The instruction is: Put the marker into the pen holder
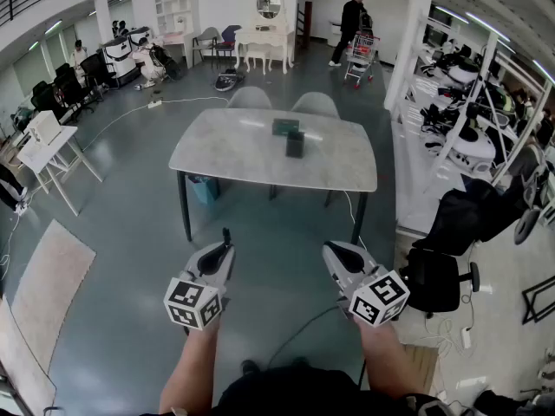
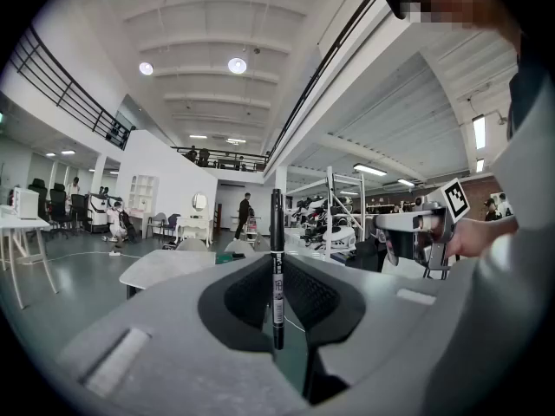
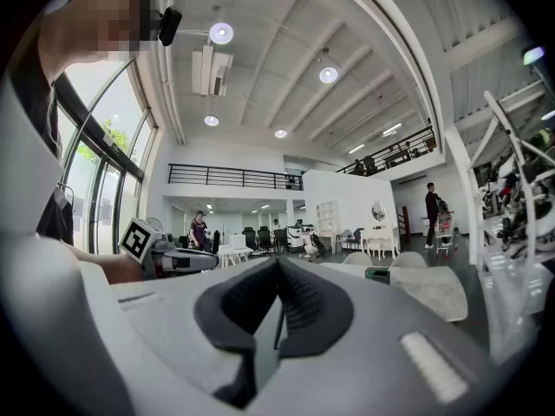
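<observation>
A black marker (image 2: 277,271) stands upright between the jaws of my left gripper (image 2: 277,263), which is shut on it. In the head view its tip (image 1: 226,234) pokes out ahead of the left gripper (image 1: 225,250). The dark pen holder (image 1: 296,144) stands in the middle of a grey table (image 1: 225,159), well ahead of both grippers. My right gripper (image 1: 335,253) is held level with the left one; its jaws (image 3: 277,271) are pressed together with nothing between them.
A green box (image 1: 285,126) lies just behind the pen holder. Two chairs (image 1: 315,104) stand at the table's far side, and an office chair (image 1: 438,280) is at my right. A person with a cart (image 1: 352,26) walks far behind.
</observation>
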The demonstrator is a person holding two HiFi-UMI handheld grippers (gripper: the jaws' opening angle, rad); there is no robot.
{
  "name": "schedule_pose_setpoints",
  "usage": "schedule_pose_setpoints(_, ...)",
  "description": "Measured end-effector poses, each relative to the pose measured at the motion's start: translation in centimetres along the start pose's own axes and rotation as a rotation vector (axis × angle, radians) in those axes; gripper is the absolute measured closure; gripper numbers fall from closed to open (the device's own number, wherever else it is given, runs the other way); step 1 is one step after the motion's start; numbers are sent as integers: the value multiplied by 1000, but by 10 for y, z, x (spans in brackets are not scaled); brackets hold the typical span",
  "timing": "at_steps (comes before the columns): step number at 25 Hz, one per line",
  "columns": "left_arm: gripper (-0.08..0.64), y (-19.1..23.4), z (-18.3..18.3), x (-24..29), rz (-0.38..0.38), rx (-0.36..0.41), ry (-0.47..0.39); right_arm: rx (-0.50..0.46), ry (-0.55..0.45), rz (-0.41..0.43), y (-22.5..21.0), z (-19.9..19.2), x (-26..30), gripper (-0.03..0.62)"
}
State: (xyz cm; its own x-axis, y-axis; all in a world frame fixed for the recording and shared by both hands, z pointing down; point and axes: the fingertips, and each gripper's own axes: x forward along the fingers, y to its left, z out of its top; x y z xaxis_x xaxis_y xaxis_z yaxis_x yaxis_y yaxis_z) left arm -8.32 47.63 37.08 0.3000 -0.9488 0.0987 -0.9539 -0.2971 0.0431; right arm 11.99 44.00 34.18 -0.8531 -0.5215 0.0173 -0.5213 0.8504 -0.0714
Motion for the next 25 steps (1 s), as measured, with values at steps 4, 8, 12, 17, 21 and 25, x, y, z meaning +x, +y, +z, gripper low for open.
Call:
schedule_pose_setpoints(4, 517, -12, -4, 9, -9, -10, 11, 13, 6, -9, -8, -4, -11, 591)
schedule_pose_setpoints(8, 517, -29, -3, 23, -16, -12, 19, 27, 6, -20, -24, -5, -28, 591)
schedule_pose_setpoints(12, 517, -48, 3, 40, -7, 5, 1, 32, -5, -31, -46, -3, -48, 591)
schedule_pose_setpoints(17, 517, -77, 1, 61, -8, 9, 4, 83, -18, -50, -77, -7, -76, 591)
schedule_pose_setpoints(21, 517, -99, -5, 68, -13, 4, 6, 95, 0, -37, -85, -17, -92, 591)
schedule_pose_setpoints(25, 517, -105, -16, 77, -9, -9, 22, 108, 2, -32, -97, -25, -93, 591)
